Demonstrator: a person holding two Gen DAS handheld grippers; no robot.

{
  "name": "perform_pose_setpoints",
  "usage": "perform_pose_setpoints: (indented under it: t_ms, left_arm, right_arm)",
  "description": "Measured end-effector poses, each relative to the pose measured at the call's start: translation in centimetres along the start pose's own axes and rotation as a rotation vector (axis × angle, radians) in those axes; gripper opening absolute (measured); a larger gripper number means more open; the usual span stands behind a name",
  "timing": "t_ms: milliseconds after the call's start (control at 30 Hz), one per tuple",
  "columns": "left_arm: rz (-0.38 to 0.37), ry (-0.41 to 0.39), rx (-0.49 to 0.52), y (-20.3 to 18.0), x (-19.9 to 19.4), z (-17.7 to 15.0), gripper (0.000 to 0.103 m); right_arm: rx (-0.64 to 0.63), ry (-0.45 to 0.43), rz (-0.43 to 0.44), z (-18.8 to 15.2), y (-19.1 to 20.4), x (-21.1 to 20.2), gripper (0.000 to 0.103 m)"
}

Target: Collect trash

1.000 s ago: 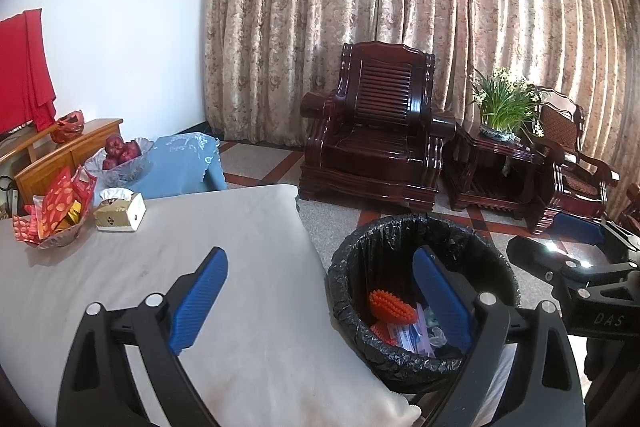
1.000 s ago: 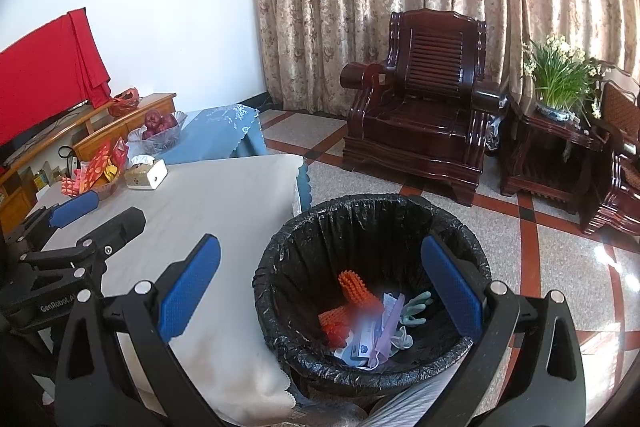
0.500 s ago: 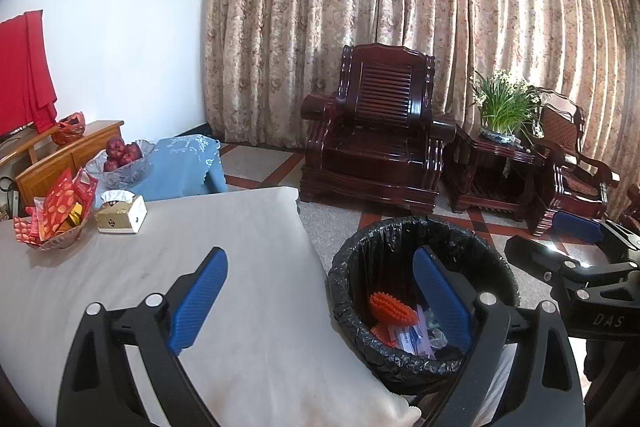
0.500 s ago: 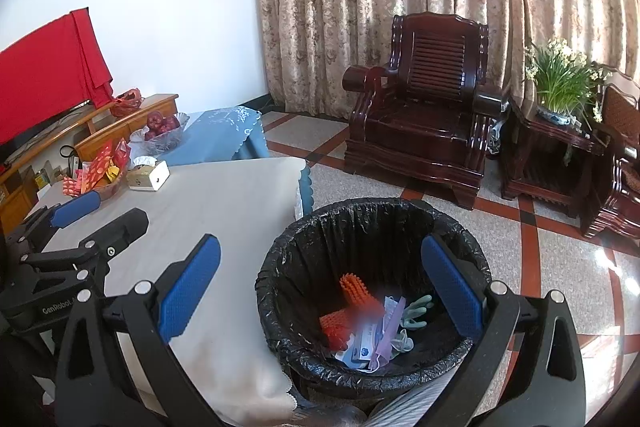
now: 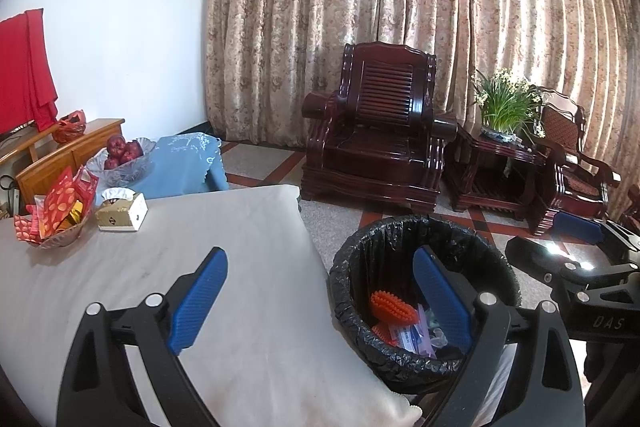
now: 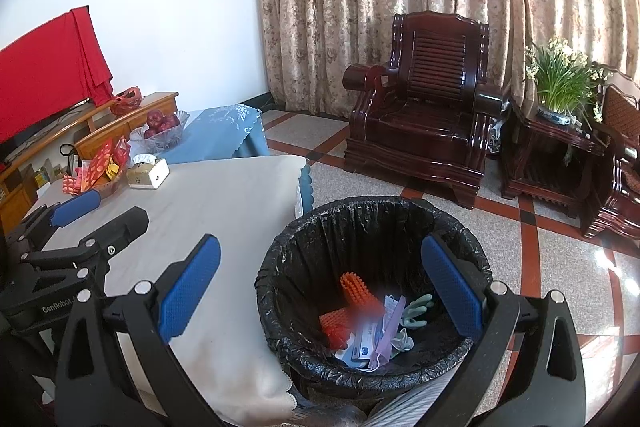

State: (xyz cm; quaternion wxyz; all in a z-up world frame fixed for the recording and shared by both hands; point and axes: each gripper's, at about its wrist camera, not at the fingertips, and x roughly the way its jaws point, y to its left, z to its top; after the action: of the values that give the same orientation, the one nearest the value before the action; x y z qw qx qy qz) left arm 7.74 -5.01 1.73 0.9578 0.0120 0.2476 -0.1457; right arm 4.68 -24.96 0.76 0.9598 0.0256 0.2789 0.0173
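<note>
Hovering w/ both claws spread wide and gripping nothing: the left claw [image 5: 320,301] is hanging over the near edge of the tabletop [image 5: 140,267], its right-hand pad lining up over the bin [image 5: 424,227], and the right claw [image 6: 320,285] is sitting right above that bin [image 6: 376,219], blue pads straddling the opening. Judging by that, a drop has prob. been made and the claws are waiting for the next pick.

Trash is lying at the bottom of the black liner, directly below and between the right claw's pads: an orange spiky brush [image 6: 354,287], a pale green glove [image 6: 418,307], some paper packets [image 6: 380,331] beside it; one patch is blurred, can't tell what. The bin is standing on the floor, tucked just beside the tabletop corner, which is likely so stuff can go straight over the edge.

Ahead-left of the claws the pale cloth is looking bare, no loose trash showing on it. At its far end, well apart from both claws: a tissue box [image 5: 122,213], a snack dish w/ red packets [image 5: 56,215], and a glass bowl of red fruit [image 5: 124,157] on a blue-covered stand. Those are looking like keepers, not rubbish.

Beyond the bin: speckled floor w/ red stripes, a dark wood armchair [image 6: 424,115], a potted plant [image 6: 560,83] on a side table, patterned curtains.
</note>
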Motion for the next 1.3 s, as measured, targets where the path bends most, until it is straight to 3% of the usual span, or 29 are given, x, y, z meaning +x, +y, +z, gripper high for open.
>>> perform_pose_setpoints:
  t_ms: [1300]
  left_arm:
    - [-0.004,0.003,-0.002,0.40,0.02,-0.06,0.092]
  right_arm:
    - [0.001,0.008,-0.002,-0.83,0.10,0.20,0.098]
